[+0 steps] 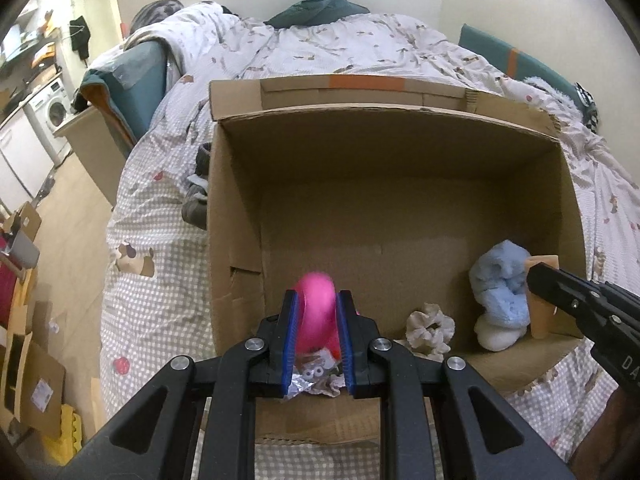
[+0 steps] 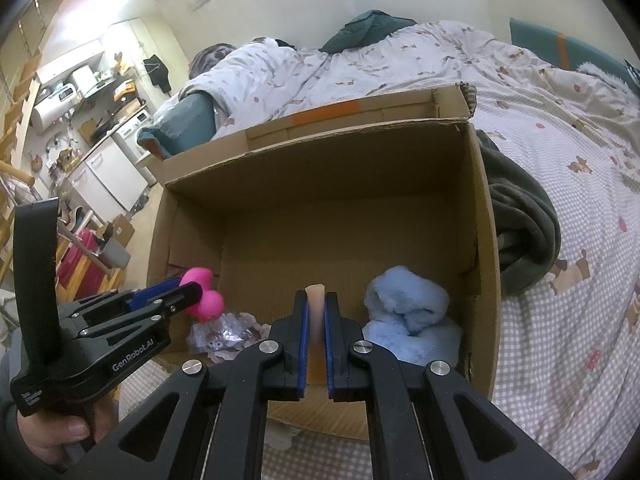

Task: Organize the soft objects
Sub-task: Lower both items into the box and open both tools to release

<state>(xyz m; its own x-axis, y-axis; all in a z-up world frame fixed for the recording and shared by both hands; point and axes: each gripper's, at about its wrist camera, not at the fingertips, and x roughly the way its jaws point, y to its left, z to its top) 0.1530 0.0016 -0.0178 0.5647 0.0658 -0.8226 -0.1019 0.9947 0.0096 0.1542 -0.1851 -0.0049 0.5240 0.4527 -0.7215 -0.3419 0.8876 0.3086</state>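
Observation:
An open cardboard box (image 1: 400,176) (image 2: 320,184) stands on the bed. My left gripper (image 1: 317,300) (image 2: 192,294) is shut on a pink soft toy (image 1: 316,312) (image 2: 202,292) and holds it inside the box at the near left. My right gripper (image 2: 316,300) (image 1: 538,280) is shut on a thin peach soft piece (image 2: 316,328) (image 1: 542,304) at the box's near right. A light blue plush (image 1: 502,292) (image 2: 412,316) lies in the box's right corner. A beige scrunchie (image 1: 430,330) and a silvery sequinned item (image 2: 224,334) (image 1: 316,380) lie on the box floor.
The bed has a checked and printed duvet (image 1: 160,280) (image 2: 560,280). A dark grey garment (image 2: 520,228) lies right of the box, another grey item (image 1: 196,196) left of it. Teal pillows (image 1: 320,10) lie at the head. Kitchen units and boxes (image 1: 24,360) stand left on the floor.

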